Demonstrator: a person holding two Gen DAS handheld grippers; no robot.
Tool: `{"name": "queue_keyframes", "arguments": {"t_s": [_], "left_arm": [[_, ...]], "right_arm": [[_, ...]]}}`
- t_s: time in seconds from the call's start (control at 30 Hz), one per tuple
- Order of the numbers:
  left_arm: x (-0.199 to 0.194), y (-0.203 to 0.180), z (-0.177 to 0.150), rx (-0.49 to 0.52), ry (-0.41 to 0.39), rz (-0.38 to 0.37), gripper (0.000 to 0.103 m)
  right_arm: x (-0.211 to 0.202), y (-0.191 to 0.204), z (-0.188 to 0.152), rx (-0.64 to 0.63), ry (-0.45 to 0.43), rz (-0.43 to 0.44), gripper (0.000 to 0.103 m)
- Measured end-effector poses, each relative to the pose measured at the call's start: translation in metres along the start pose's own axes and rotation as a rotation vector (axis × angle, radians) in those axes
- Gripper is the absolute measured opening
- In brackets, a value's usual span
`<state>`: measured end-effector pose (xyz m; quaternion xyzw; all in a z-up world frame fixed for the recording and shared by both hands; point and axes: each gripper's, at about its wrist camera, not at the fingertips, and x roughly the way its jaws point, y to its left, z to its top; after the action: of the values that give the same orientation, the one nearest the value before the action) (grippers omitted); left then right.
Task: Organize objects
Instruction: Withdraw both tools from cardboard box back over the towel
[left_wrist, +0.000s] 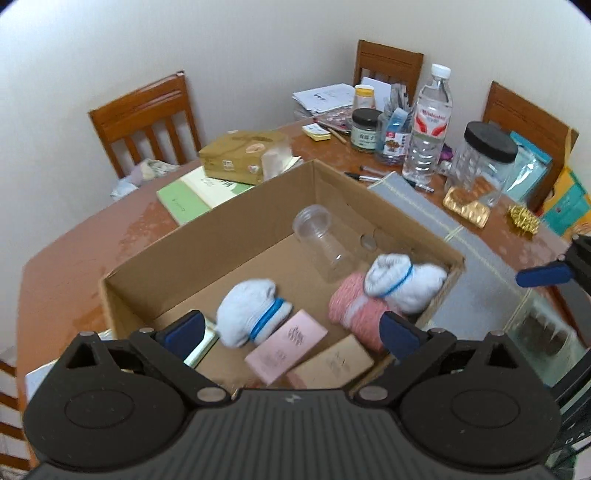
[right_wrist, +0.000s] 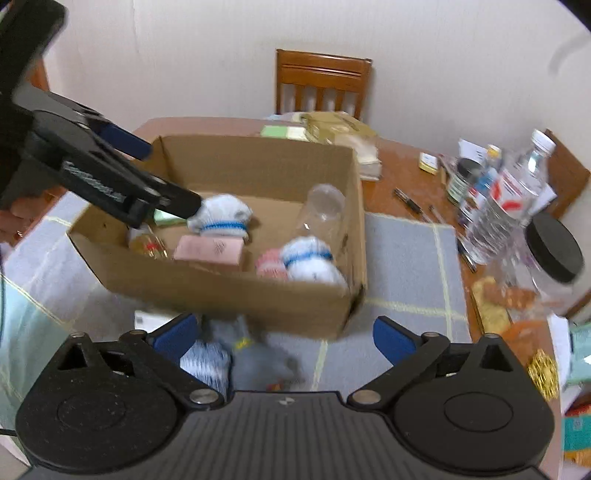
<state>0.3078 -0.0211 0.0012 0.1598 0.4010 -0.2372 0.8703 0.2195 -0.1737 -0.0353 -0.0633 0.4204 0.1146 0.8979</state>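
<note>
Cardboard box (left_wrist: 207, 236) sits mid-tabletop, socks and clear cup inside | left tongs (left_wrist: 291, 330) spread wide, empty, over its near wall | right tongs (right_wrist: 286, 338) wide, empty, above blurred grey sock (right_wrist: 255, 354) just outside box | risk I see: water bottle (left_wrist: 428, 125) and jars beside box topple on careless swing | wooden tabletop (left_wrist: 74, 266), grey mat, chairs, white wall

Blurred grey-blue cloth bundle (right_wrist: 236, 354) below box (right_wrist: 221, 291)

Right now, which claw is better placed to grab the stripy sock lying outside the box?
Probably the right claw: it is open, with the striped sock just below its left finger. The left claw hangs over the box.
</note>
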Motion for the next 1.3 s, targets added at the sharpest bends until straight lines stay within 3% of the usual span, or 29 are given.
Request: {"name": "queue_keyframes", "arguments": {"t_s": [0.1, 0.3, 0.57, 0.9, 1.13, 1.3], "left_arm": [[-0.011, -0.005, -0.016, -0.015, 0.001, -0.008, 0.101], [-0.027, -0.013, -0.048, -0.058, -0.001, -0.006, 0.101], [-0.039, -0.029, -0.087, -0.092, -0.012, 0.038, 0.101], [-0.033, -0.038, -0.126, -0.178, 0.026, -0.011, 0.101], [-0.013, -0.049, -0.141, -0.249, 0.082, 0.013, 0.101], [0.003, -0.06, -0.144, -0.35, 0.116, 0.021, 0.101]], "right_arm": [[0.001, 0.004, -0.019, 0.05, 0.029, 0.009, 0.103], [0.004, 0.023, -0.052, 0.022, 0.048, -0.062, 0.103], [0.002, 0.035, -0.082, 0.088, 0.076, -0.111, 0.103], [-0.007, 0.046, -0.105, 0.135, 0.113, -0.177, 0.103], [0.008, 0.035, -0.11, 0.067, 0.142, -0.153, 0.103], [0.027, 0.018, -0.107, -0.006, 0.159, -0.082, 0.103]]}}
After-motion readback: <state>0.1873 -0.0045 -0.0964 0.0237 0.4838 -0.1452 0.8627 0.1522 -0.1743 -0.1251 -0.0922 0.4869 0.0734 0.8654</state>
